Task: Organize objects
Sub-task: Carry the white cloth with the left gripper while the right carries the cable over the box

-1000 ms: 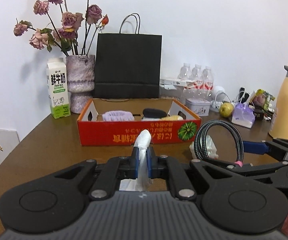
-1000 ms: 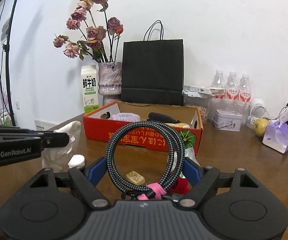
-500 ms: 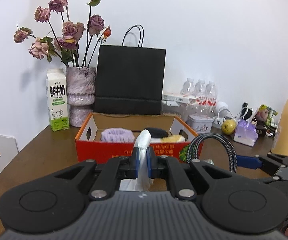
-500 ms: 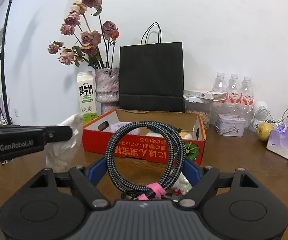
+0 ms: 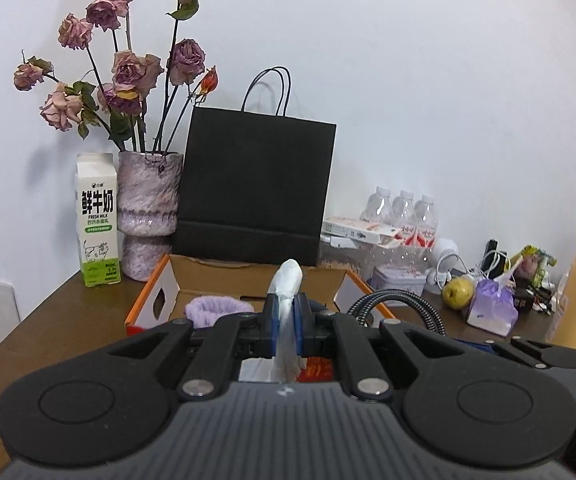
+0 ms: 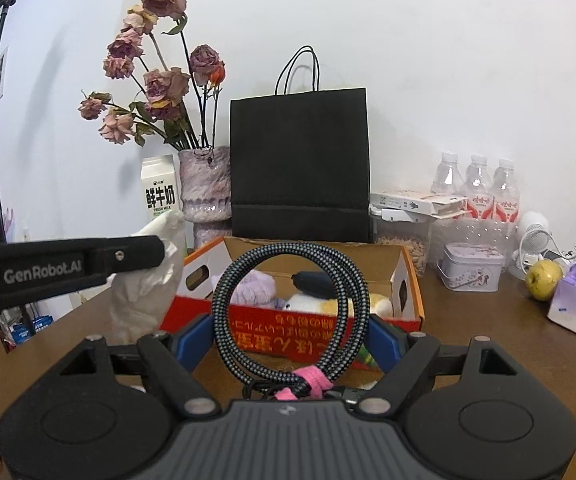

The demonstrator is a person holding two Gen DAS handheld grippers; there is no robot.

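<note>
Both grippers carry soft, light loads toward the red cardboard box [image 6: 328, 332].

The left gripper [image 5: 284, 318] has its fingers pinched nearly together on a crumpled white tissue [image 5: 286, 292], which is limp and featherweight; it looks likely to tear or slide out if tugged, so a firm pinch through the bunched middle suits it best. The right gripper [image 6: 290, 338] holds a coiled braided cable [image 6: 288, 308] between fingers set fairly wide, pressing the loop from both sides. The coil seems springy and fairly stiff, light, with a grippy woven sleeve; the pink tie [image 6: 310, 380] keeps it together. Both loads hang above the surface [image 6: 488, 344], just in front of the box, where a purple fuzzy item [image 6: 255, 286] already lies.
</note>
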